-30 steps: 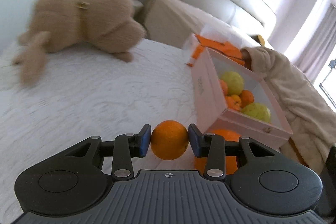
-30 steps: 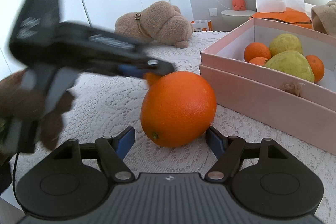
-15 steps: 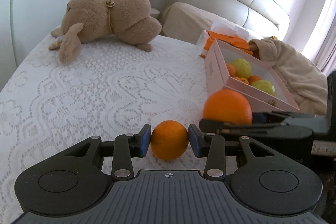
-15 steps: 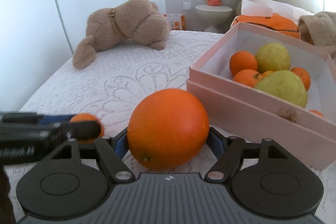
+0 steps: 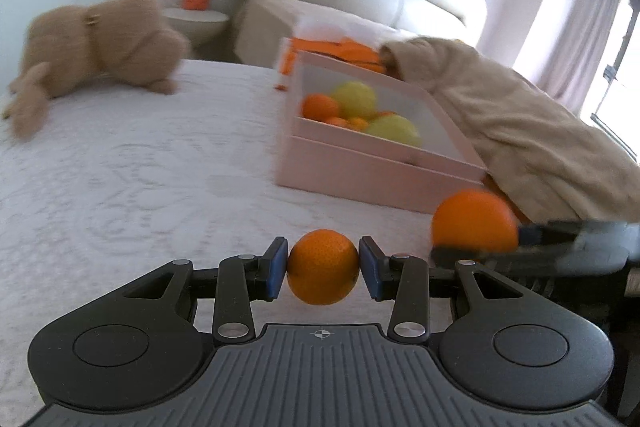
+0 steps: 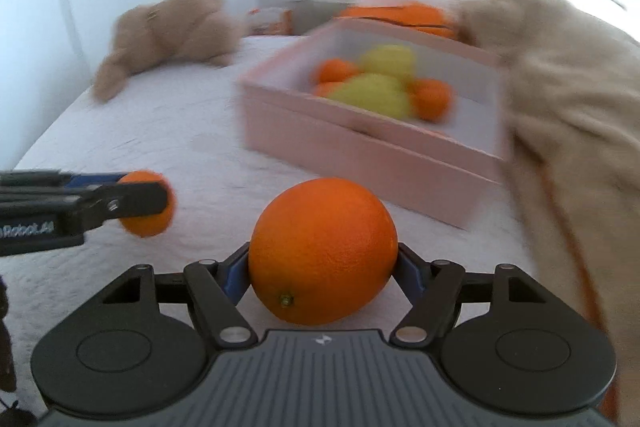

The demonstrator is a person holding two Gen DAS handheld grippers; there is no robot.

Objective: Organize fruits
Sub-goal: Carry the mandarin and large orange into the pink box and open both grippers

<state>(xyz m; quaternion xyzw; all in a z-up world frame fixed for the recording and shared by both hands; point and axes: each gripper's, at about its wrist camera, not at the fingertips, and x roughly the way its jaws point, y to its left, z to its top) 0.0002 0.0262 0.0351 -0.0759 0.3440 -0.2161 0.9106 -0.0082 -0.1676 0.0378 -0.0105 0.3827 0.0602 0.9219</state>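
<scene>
White lace bedspread (image 5: 120,187) covers the bed, pattern blurred. Pink box (image 6: 360,147) sits on it toward the right, open, holding oranges and yellow-green fruit. Brown plush toy (image 5: 100,43) lies on the far left part of the bed, well apart from the box. Beige blanket (image 5: 520,131) is heaped on the right, touching the box's right side. Orange-and-white bag (image 5: 340,51) lies just behind the box. Pillow (image 5: 272,23) sits at the headboard end.
</scene>
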